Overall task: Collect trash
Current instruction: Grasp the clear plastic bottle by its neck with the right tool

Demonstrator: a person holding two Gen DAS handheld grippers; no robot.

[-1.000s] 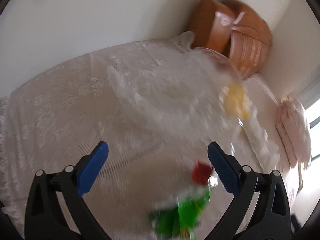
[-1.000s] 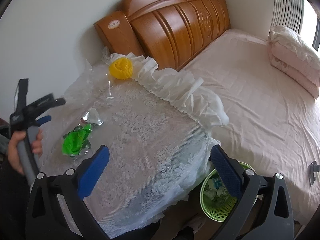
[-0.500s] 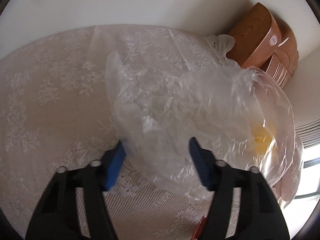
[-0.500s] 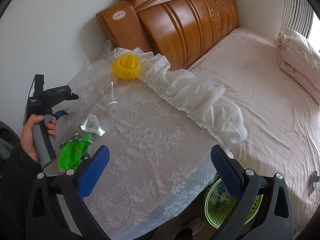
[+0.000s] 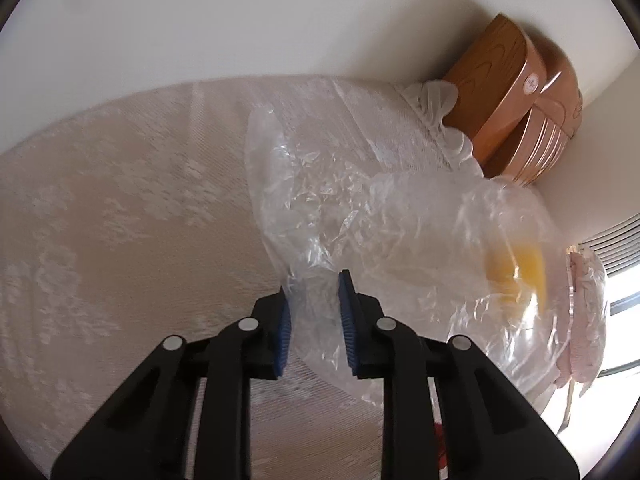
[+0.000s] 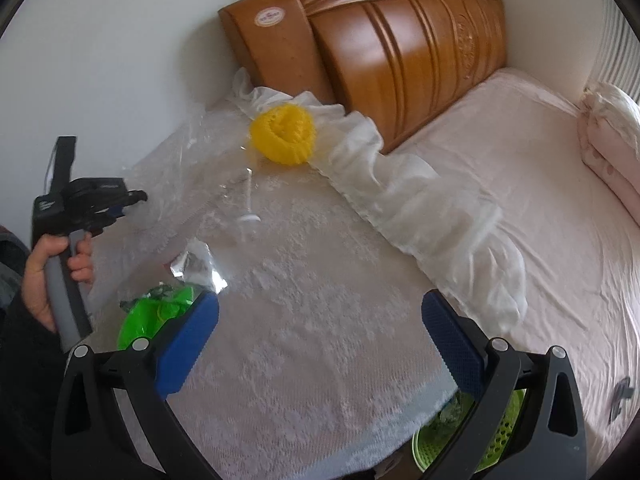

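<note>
L wrist view is set low over the lace tablecloth [image 5: 120,208], very close, aimed along the left gripper [image 5: 314,320] toward the wall and the headboard [image 5: 516,120] at upper right; most of the frame is filled by a clear plastic bag [image 5: 400,232] right at the lens.

R wrist view is set higher and further back, looking down past the right gripper [image 6: 320,344] across the whole table toward headboard [image 6: 400,52] and bed [image 6: 540,208].

Shared by both: tablecloth [image 6: 312,320], bag [image 6: 192,184], headboard, a yellow mesh ball [image 6: 283,135] (blurred through the bag in L view [image 5: 516,276]). The left gripper [image 6: 132,200] itself is caught in the R view, at far left.
</note>
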